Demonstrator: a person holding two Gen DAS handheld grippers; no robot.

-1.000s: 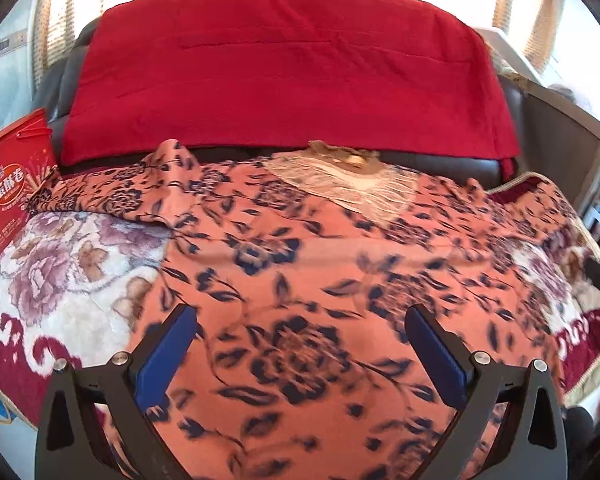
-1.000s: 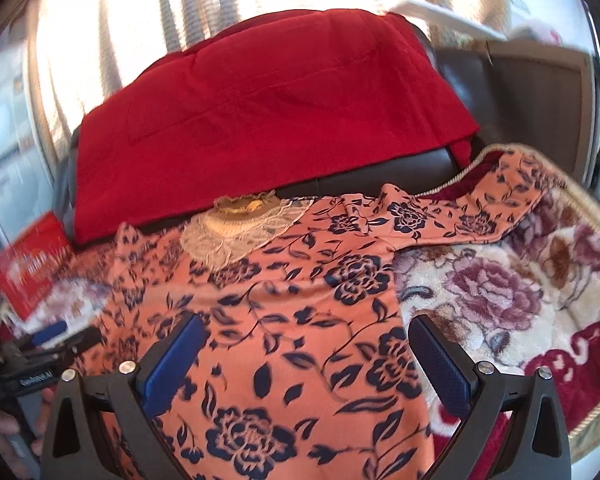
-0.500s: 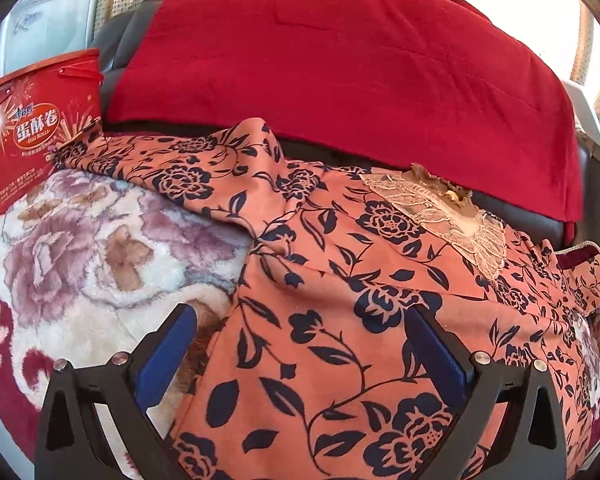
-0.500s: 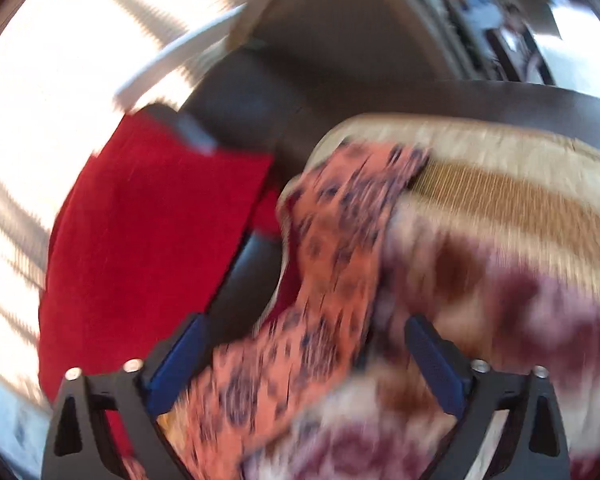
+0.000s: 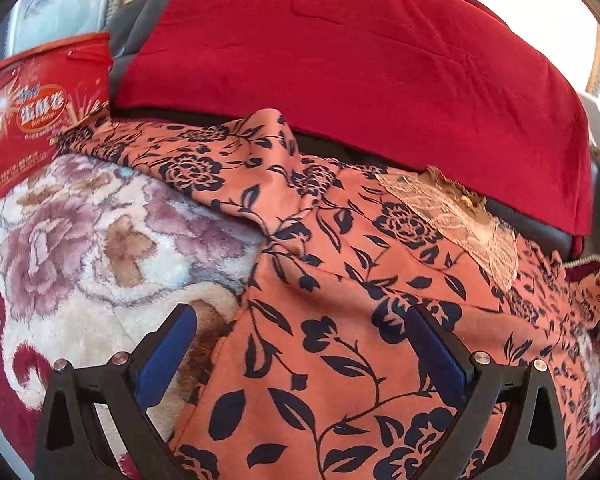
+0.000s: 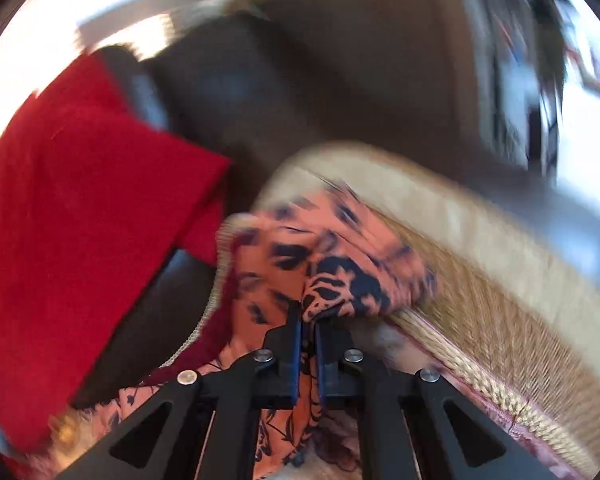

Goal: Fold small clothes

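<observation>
We count one orange floral garment [image 5: 380, 320], with one lace collar panel [image 5: 460, 216] on it. Under it lies one plush flowered blanket [image 5: 80, 240]. Behind it we see one red cloth [image 5: 360, 72] draped over one dark sofa back [image 5: 140, 28]. At the far left stands one red printed box [image 5: 32, 112]. We count two tongs: the left tongs [image 5: 300, 344] and the right tongs [image 6: 307, 320], each with two blue pads.

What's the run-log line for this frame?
step: fold, grasp sleeve | right gripper: just closed, shut on floral top's sleeve | left gripper: open over floral top | surface: floral blanket
</observation>
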